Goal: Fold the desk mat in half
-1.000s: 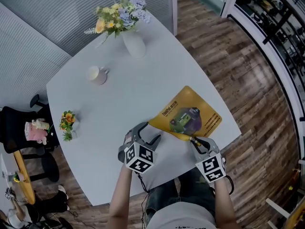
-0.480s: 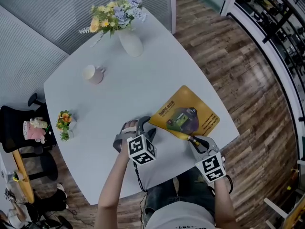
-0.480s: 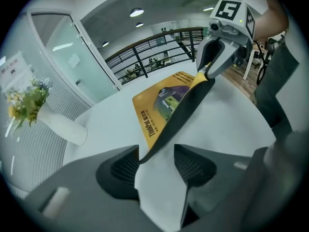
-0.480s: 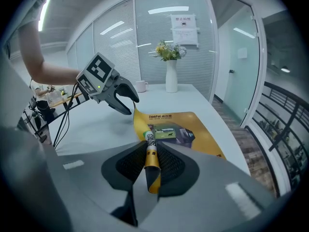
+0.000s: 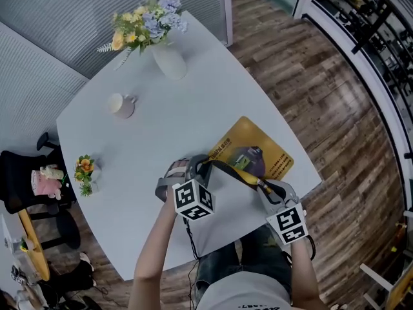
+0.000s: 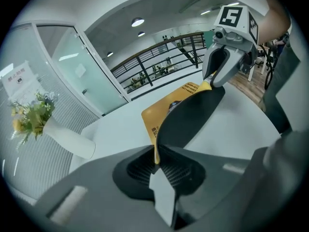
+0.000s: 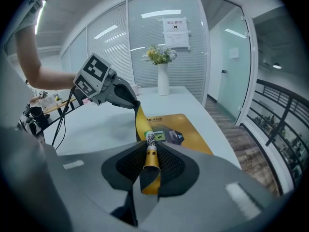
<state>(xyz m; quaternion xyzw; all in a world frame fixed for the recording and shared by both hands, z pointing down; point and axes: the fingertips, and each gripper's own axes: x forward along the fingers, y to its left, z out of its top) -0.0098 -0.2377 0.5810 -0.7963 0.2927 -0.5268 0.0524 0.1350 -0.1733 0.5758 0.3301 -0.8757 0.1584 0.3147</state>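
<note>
A yellow desk mat (image 5: 253, 152) with a printed picture and a black underside lies near the white table's right front edge. Its near edge is lifted off the table and curls over, so the black underside (image 6: 189, 115) shows. My left gripper (image 5: 201, 168) is shut on the mat's near left corner (image 6: 155, 151). My right gripper (image 5: 266, 187) is shut on the near right corner (image 7: 150, 161), which is rolled between the pads. Both grippers hold the edge slightly above the table, side by side.
A white vase of flowers (image 5: 166, 58) stands at the table's far end, a cup (image 5: 120, 104) to its left. A small potted plant (image 5: 85, 175) sits at the left edge. A black chair (image 5: 26, 173) and wooden floor (image 5: 335, 115) surround the table (image 5: 161, 134).
My left gripper has shifted right to the mat's near left corner and closed on it. The near edge has risen off the table and shows its black underside. The right gripper moved slightly.
</note>
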